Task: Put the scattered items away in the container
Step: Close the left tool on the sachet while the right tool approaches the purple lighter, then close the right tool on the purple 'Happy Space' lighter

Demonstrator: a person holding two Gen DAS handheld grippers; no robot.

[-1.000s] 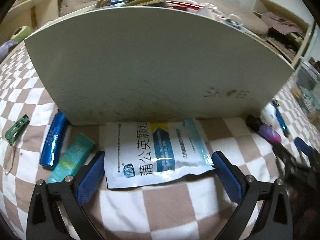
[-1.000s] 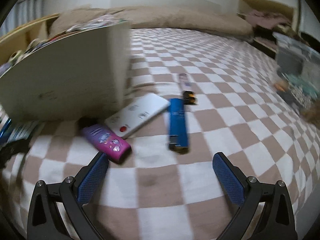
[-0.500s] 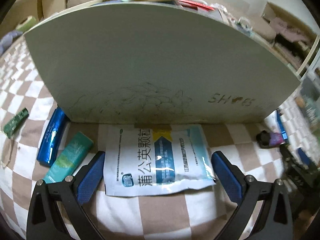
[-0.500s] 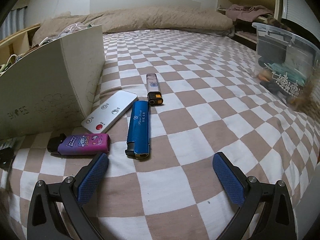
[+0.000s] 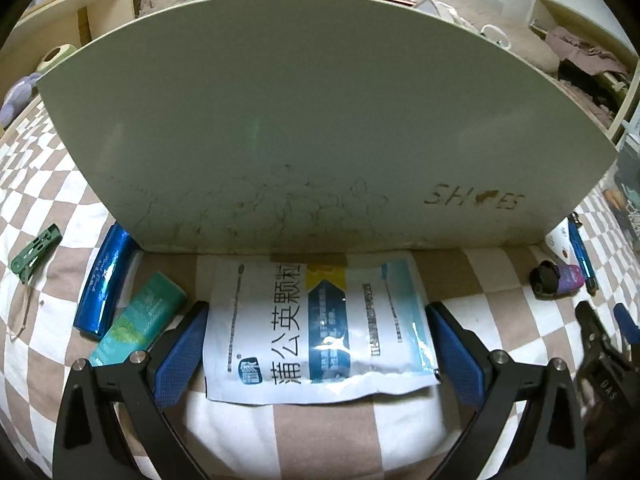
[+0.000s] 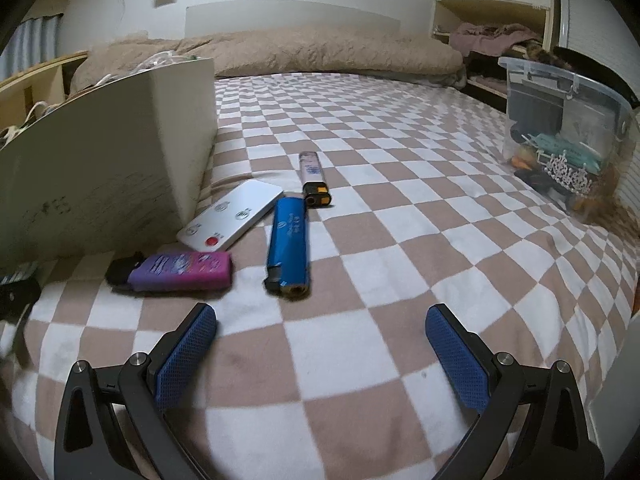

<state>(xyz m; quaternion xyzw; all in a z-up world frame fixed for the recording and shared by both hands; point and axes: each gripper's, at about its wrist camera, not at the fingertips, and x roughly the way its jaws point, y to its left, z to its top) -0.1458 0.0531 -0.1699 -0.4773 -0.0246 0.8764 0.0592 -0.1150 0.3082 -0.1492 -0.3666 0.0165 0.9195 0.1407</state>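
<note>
The left gripper [image 5: 316, 344] is hovering low over a checked blanket [image 5: 320, 432], its blue fingers spread wide on either side of a white and blue sachet [image 5: 320, 328] without touching it. The sachet is lying flat, its far edge tucked against the base of a pale cardboard box [image 5: 312, 132], whose wall is blocking nearly everything behind it; only scraps of its contents are peeking over the rim. A green tube [image 5: 140, 316] and a blue lighter [image 5: 105, 276] are lying left of the sachet, the lighter partly hidden under the box.

The right gripper [image 6: 320, 344] is also spread open and holding nothing. Ahead of it, a purple device [image 6: 180, 271], a white remote [image 6: 232, 220], another blue lighter [image 6: 289, 240] and a small lighter [image 6: 312, 178] are lying beside the box corner. A clear bin [image 6: 568, 148] at the right edge is holding what may be hair accessories, blurred.
</note>
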